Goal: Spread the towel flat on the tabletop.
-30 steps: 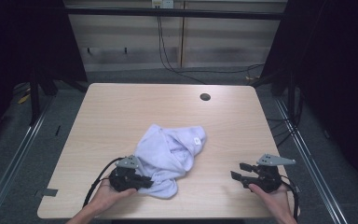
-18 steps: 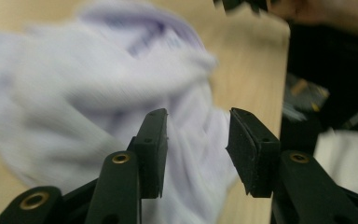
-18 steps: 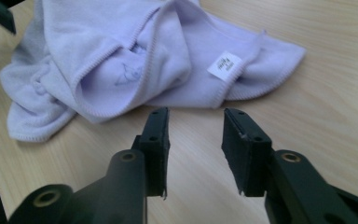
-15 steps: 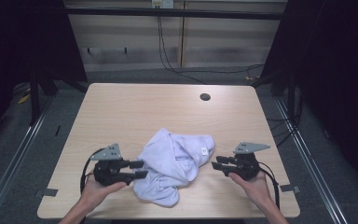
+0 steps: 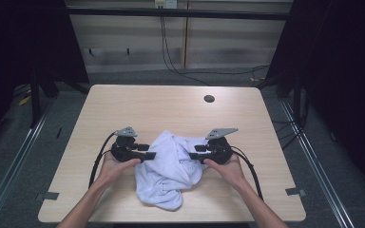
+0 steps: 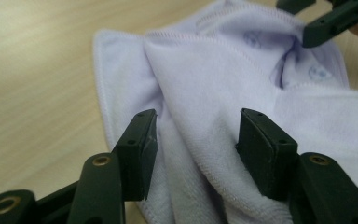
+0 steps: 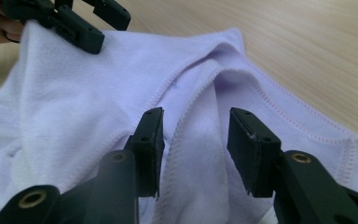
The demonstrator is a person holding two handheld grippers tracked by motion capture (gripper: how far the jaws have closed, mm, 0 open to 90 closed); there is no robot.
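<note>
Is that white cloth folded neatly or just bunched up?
Bunched up: the cloth lies crumpled in loose ridges, hems running crooked.

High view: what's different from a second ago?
Both tongs moved away from the near edge and inward; the left tongs and right tongs now flank the crumpled white cloth, jaws open around folds. The cloth bunched narrower. The table stayed put.
</note>
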